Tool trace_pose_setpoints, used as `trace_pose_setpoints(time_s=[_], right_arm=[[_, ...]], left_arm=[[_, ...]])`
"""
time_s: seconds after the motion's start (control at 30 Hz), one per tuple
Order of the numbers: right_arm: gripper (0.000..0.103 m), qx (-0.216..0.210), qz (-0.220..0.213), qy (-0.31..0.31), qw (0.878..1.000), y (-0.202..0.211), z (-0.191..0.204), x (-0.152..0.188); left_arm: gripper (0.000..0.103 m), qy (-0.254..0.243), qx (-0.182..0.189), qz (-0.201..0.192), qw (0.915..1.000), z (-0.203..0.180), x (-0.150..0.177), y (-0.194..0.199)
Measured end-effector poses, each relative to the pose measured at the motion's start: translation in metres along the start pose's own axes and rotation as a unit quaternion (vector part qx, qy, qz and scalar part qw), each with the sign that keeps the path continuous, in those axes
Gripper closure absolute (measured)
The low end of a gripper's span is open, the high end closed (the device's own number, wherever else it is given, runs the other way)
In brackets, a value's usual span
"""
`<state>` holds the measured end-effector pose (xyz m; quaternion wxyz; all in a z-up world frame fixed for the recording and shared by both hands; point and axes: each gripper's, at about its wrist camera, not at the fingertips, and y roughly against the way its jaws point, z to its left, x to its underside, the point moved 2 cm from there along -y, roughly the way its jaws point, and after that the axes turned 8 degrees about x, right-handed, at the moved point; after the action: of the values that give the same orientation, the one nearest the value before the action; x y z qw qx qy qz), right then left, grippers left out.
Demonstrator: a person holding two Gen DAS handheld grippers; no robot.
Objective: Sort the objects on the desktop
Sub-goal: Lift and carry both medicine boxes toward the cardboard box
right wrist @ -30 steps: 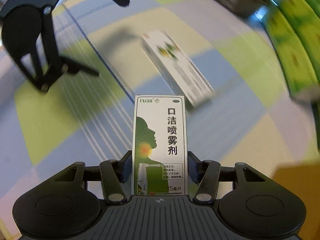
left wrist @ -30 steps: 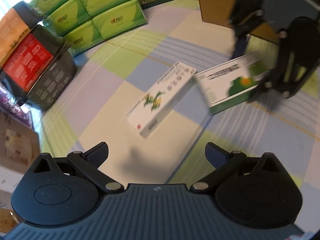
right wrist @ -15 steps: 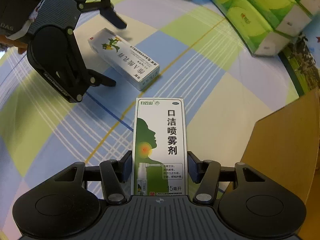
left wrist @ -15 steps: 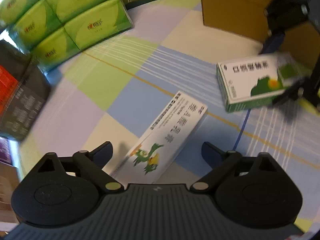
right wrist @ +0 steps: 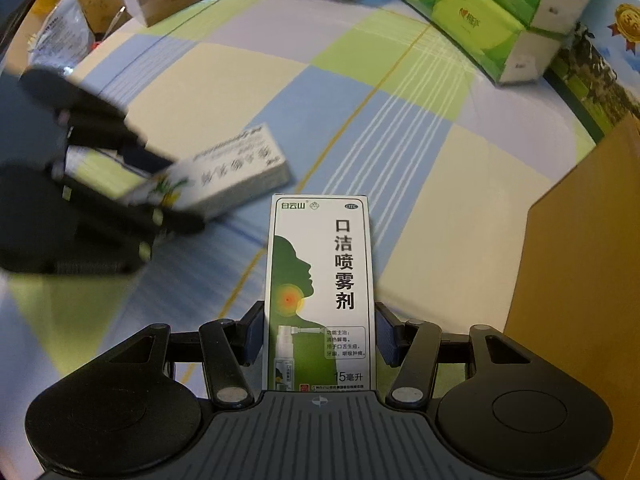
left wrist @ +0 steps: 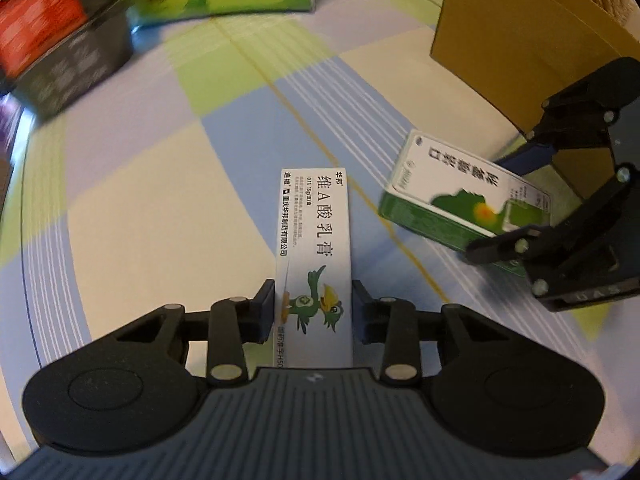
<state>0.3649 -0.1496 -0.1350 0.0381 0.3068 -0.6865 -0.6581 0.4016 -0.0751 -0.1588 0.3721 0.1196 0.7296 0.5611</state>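
1. The left gripper [left wrist: 313,310] has both fingers pressed against the near end of the white ointment box [left wrist: 314,258], gripping it; the box extends forward from between the fingers, low over the checked tablecloth [left wrist: 168,216].
2. The right gripper [right wrist: 320,336] is clamped on the lower sides of the green spray box [right wrist: 320,292], which projects ahead of the fingers, clear of the cloth.
3. Step in hand, as judged: both boxes are grasped for transfer.
4. The next move likely calls for carrying each box to the cardboard box [right wrist: 580,280], just right of the right gripper's fingers.
5. The cardboard box interior is not visible; its contents cannot be told.
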Motion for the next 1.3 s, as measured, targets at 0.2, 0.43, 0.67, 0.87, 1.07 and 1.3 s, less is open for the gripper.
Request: trace_pose_setpoints(time_s=[0.2, 0.43, 0.67, 0.87, 1.07, 1.3], right_arm=[[0.051, 0.000, -0.009, -0.006, 1.000, 0.025, 0.037, 0.051], [0.051, -0.004, -0.057, -0.063, 0.996, 0.067, 0.063, 0.138], [0.051, 0.003, -0.073, -0.116, 0.991, 0.110, 0.063, 0.196], [0.051, 0.011, -0.085, -0.136, 0.987, 0.139, 0.062, 0.219], [0.051, 0.016, -0.098, -0.148, 0.984, 0.162, 0.063, 0.245], [0.051, 0.022, -0.114, -0.156, 0.981, 0.183, 0.057, 0.265]], left_arm=[[0.070, 0.012, -0.034, -0.002, 0.9993, -0.053, 0.065, 0.026], [0.070, 0.083, -0.023, -0.033, 0.9957, -0.094, 0.126, 0.060], [0.071, 0.109, -0.033, -0.056, 0.9918, -0.134, 0.159, 0.090], [0.070, 0.142, -0.029, -0.084, 0.9859, -0.162, 0.171, 0.113], [0.070, 0.163, -0.023, -0.103, 0.9811, -0.187, 0.179, 0.132], [0.071, 0.176, -0.016, -0.117, 0.9772, -0.205, 0.183, 0.149]])
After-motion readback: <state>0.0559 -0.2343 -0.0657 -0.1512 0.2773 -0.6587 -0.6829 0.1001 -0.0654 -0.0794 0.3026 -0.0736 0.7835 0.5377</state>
